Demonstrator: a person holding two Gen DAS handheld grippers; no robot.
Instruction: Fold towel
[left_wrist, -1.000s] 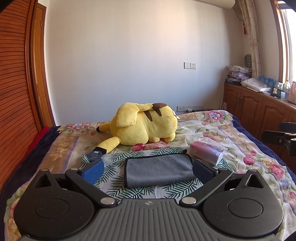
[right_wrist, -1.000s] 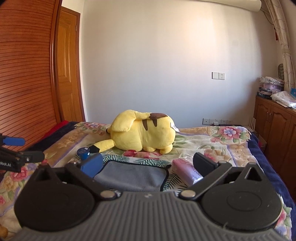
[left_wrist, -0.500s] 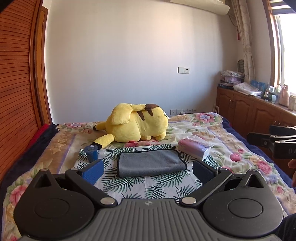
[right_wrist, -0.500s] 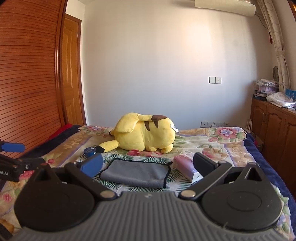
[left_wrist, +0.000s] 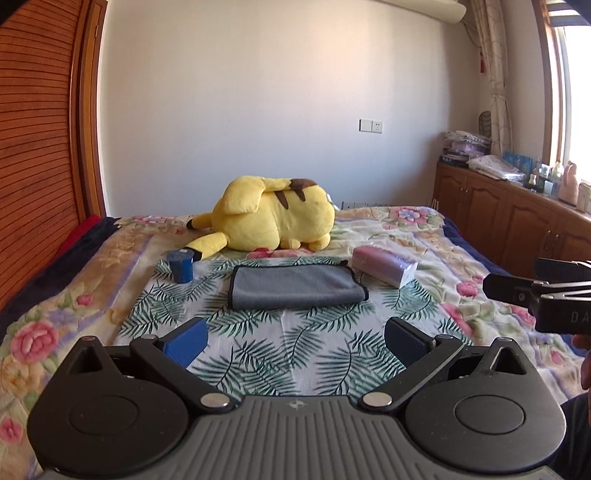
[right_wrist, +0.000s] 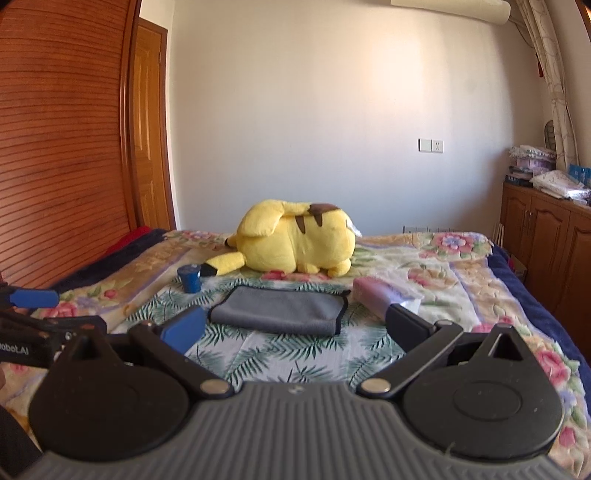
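Note:
A grey towel (left_wrist: 295, 286) with a dark hem lies folded flat on the leaf-print cloth on the bed; it also shows in the right wrist view (right_wrist: 280, 308). My left gripper (left_wrist: 295, 339) is open and empty, held back from the towel's near edge. My right gripper (right_wrist: 295, 326) is open and empty, also short of the towel. The right gripper's body shows at the right edge of the left wrist view (left_wrist: 546, 291), and the left gripper's body at the left edge of the right wrist view (right_wrist: 33, 325).
A yellow plush toy (left_wrist: 273, 218) lies behind the towel. A small blue cup (left_wrist: 180, 266) stands to its left and a pink packet (left_wrist: 384, 266) to its right. Wooden cabinets (left_wrist: 517, 221) line the right wall; a slatted wardrobe (left_wrist: 40, 147) is at left.
Both grippers have pulled back and up from the towel, which now looks smaller and farther away. The towel lies still, and both grippers stay open.

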